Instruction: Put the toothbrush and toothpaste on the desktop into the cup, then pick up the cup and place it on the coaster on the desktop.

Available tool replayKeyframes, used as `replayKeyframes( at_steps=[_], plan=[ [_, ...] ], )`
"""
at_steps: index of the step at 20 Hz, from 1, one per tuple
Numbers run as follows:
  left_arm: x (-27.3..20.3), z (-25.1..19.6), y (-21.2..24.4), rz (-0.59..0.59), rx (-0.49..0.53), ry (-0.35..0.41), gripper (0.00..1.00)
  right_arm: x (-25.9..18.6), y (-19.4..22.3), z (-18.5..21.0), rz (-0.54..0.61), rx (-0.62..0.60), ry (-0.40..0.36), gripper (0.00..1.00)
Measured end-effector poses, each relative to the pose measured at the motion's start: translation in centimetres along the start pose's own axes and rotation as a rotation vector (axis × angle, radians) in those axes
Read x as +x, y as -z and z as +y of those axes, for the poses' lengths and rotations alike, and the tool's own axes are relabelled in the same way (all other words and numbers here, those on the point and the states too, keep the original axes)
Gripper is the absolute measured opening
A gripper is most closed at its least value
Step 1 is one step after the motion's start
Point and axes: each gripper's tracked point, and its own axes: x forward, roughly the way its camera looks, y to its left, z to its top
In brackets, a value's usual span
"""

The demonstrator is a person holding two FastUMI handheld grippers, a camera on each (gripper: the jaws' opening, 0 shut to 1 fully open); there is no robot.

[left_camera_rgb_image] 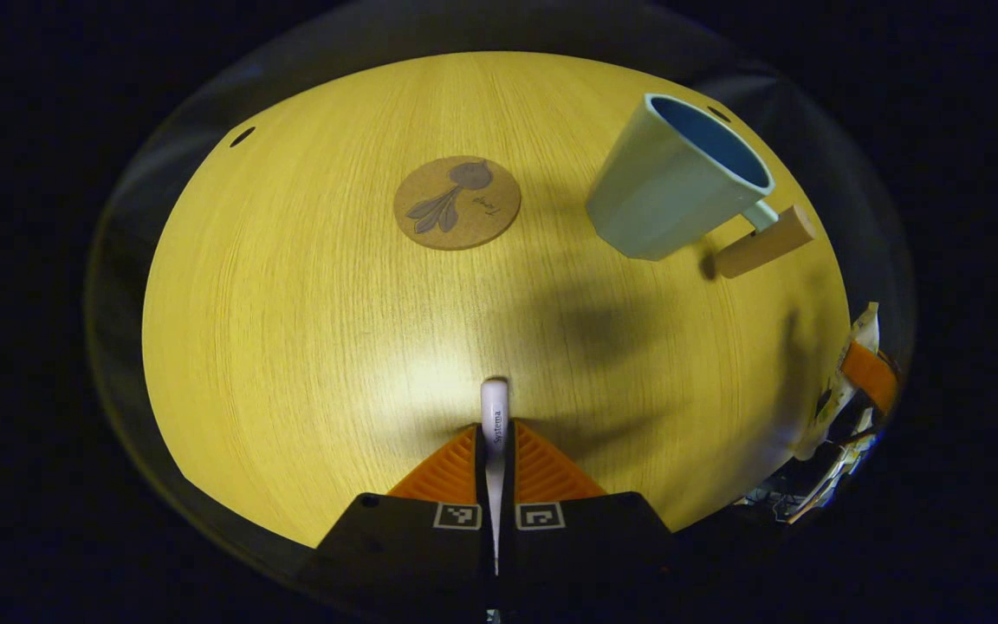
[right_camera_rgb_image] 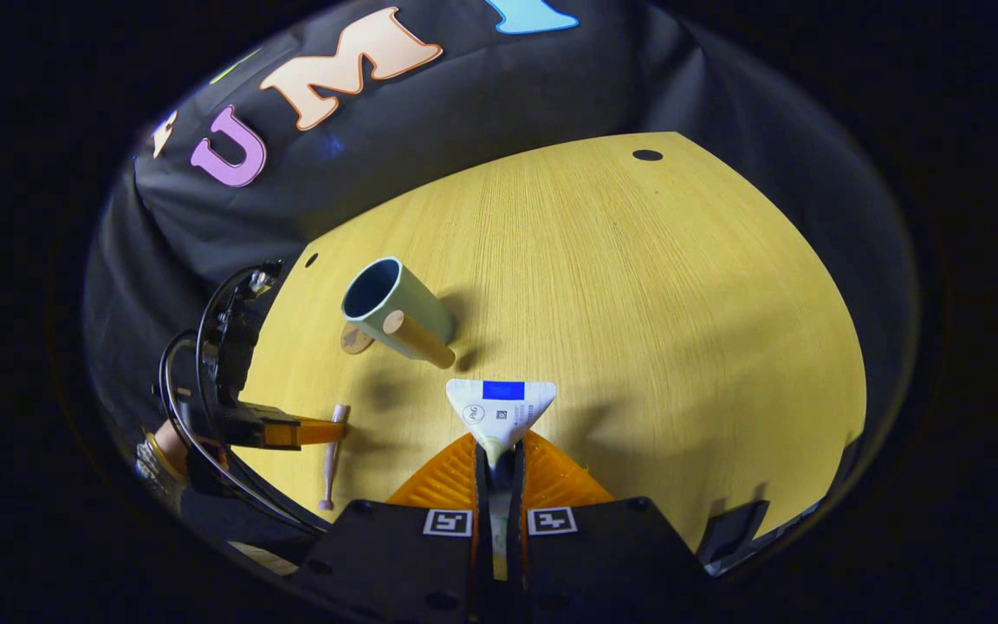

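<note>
The left gripper has its jaws pinching the toothbrush and the right gripper pinches the toothpaste, both above the desk. If both descend on the narrow cup together, they could collide or tip it. The left gripper view shows the coaster plainly beside the cup; the right gripper view shows the toothbrush's whole length.
</note>
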Motion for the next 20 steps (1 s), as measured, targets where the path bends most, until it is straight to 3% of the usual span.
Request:
replayKeyframes(
  at_steps=[2, 6, 8, 15, 20],
  plan=[
    [-0.9, 0.3, -0.8, -0.063, -0.03, 0.019, 0.0, -0.3, -0.9, 0.7, -0.052, 0.012, -0.016, 0.09],
    [-4.4, 0.0, -4.5, -0.266, -0.169, 0.124, 0.0, -1.3, -3.4, 4.0, -0.177, 0.031, -0.11, 0.09],
    [-6.7, 0.2, -7.1, -0.373, -0.187, 0.154, 0.0, -2.3, -5.2, 6.1, -0.267, 0.036, -0.158, 0.09],
    [-13.7, -0.6, -16.5, -0.723, -0.054, 0.281, 0.0, -5.0, -12.5, 12.6, -0.549, 0.041, -0.293, 0.09],
    [-18.7, -3.7, -21.7, -0.952, 0.014, 0.44, 0.0, -4.3, -17.0, 15.0, -0.705, 0.029, -0.27, 0.08]
  ],
)
